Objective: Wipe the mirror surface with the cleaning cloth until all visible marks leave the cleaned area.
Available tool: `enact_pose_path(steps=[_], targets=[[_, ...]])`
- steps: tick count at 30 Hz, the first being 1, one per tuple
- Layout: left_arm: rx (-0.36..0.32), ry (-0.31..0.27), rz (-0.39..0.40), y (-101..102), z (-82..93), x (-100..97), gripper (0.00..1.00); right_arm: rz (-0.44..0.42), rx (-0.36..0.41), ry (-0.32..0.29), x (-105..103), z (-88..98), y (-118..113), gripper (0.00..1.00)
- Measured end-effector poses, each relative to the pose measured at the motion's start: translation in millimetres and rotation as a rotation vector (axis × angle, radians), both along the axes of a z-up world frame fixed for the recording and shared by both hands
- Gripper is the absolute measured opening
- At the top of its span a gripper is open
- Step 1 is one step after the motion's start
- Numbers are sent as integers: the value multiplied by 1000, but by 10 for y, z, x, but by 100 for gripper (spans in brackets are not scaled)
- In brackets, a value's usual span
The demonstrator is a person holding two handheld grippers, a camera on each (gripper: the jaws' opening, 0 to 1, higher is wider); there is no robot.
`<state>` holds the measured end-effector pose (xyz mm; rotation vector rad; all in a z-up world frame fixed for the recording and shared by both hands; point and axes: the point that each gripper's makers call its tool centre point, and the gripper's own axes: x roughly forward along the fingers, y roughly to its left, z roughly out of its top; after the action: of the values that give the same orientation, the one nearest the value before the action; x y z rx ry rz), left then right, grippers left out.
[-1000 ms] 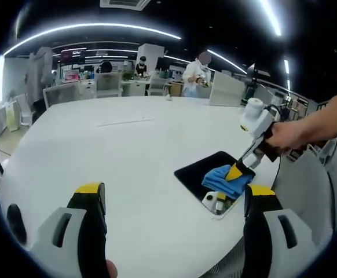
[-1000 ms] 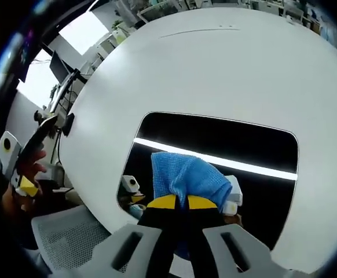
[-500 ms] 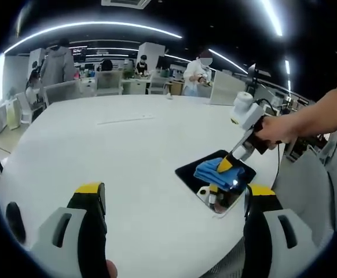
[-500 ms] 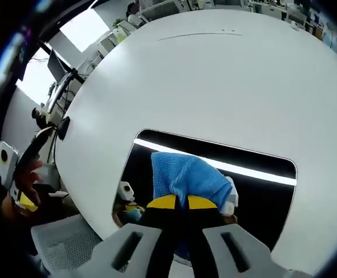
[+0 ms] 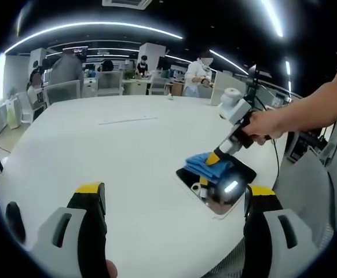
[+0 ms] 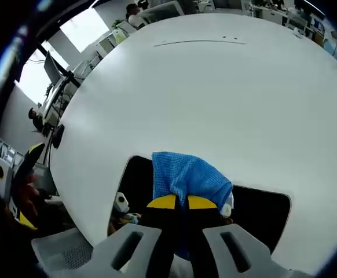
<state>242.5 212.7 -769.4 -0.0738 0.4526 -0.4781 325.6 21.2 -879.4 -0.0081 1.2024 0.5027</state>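
A dark rectangular mirror (image 5: 235,176) lies flat near the right edge of the round white table (image 5: 116,156). My right gripper (image 5: 213,157) is shut on a blue cleaning cloth (image 5: 206,165) and presses it on the mirror's far left part. In the right gripper view the cloth (image 6: 186,174) bunches over the yellow-tipped fingers (image 6: 164,202), and the mirror (image 6: 261,211) shows dark behind them. My left gripper (image 5: 171,200) hangs open over the table's near edge, holding nothing, with the mirror beyond its right finger.
A person's hand and forearm (image 5: 296,116) reach in from the right, holding the right gripper. People, desks and chairs (image 5: 139,78) stand beyond the table's far edge. A mesh chair (image 6: 58,246) sits below the table's rim.
The right gripper has swept the cloth across the mirror, from its near part toward its far left edge. The left gripper has stayed in place.
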Motion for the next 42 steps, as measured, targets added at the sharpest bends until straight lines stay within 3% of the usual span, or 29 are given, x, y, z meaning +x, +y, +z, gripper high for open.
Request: enact_pose_path(steps=[23,42], targets=[[14,1,-7,19,-4,12,99,30,-12,-6,58,-5,0,0],[18,-13,-9,-22,40,17,99,-20,-53,10,63,-12,-474,0]])
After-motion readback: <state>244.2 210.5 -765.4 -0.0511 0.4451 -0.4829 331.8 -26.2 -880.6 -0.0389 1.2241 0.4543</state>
